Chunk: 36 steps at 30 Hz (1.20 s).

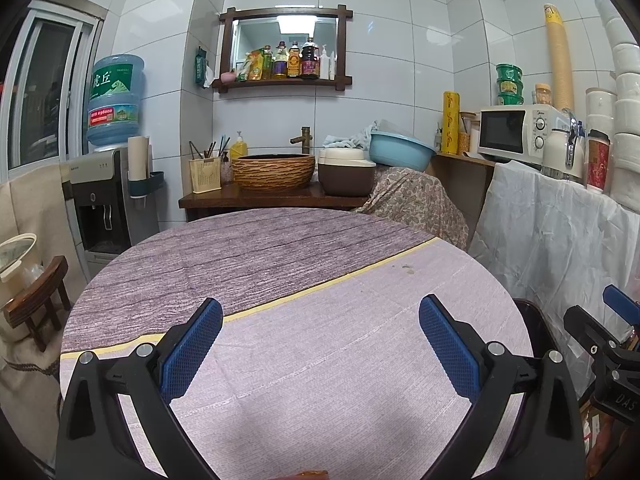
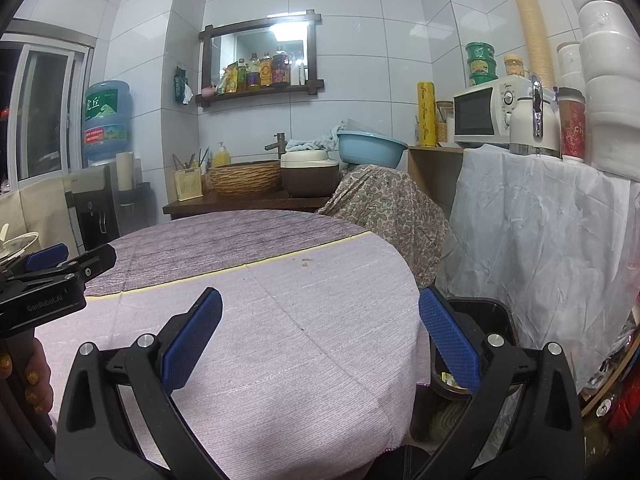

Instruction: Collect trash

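— Well, from the right side you can see down into the dark trash bin (image 2: 486,312) just beside the desk (image 2: 280,320), a yellowish scrap inside; the left view only catches its rim.
— Any writing?
— "GenRobot.AI" on the left hand-held gripper (image 2: 60,260), fingers (image 2: 34,380) around its handle.
— And the jaws?
— Left hand-held gripper (image 1: 320,344) and right hand-held gripper (image 2: 320,340) both gape wide, empty, over the lilac cloth. White tiled walls, a water dispenser (image 1: 100,184).

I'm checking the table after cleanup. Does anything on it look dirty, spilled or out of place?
Only a small brownish stain on the tablecloth, just past the yellow stripe on the pale half. Otherwise no trash shows on it. The bin stands beside the table.
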Each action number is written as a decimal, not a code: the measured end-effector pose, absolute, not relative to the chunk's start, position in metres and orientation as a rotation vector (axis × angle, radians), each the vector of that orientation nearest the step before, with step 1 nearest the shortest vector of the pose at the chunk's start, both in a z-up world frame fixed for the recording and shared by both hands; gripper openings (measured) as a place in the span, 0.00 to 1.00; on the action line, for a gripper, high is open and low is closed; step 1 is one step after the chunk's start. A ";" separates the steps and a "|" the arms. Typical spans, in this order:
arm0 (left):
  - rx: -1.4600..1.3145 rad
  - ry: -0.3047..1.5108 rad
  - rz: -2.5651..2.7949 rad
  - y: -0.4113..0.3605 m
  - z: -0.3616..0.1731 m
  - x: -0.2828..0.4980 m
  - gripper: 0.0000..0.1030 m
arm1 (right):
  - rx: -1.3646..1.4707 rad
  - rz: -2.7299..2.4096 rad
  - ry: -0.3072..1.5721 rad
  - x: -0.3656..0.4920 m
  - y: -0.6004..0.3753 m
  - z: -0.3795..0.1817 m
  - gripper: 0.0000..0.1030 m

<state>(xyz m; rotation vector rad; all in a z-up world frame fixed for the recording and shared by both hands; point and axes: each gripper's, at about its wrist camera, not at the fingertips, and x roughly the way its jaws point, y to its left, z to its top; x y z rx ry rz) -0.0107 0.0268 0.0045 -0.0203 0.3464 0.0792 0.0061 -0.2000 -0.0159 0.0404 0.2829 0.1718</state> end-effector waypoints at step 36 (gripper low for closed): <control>-0.016 0.344 0.088 0.024 0.005 -0.012 0.95 | 0.046 0.183 0.267 0.004 -0.201 -0.013 0.94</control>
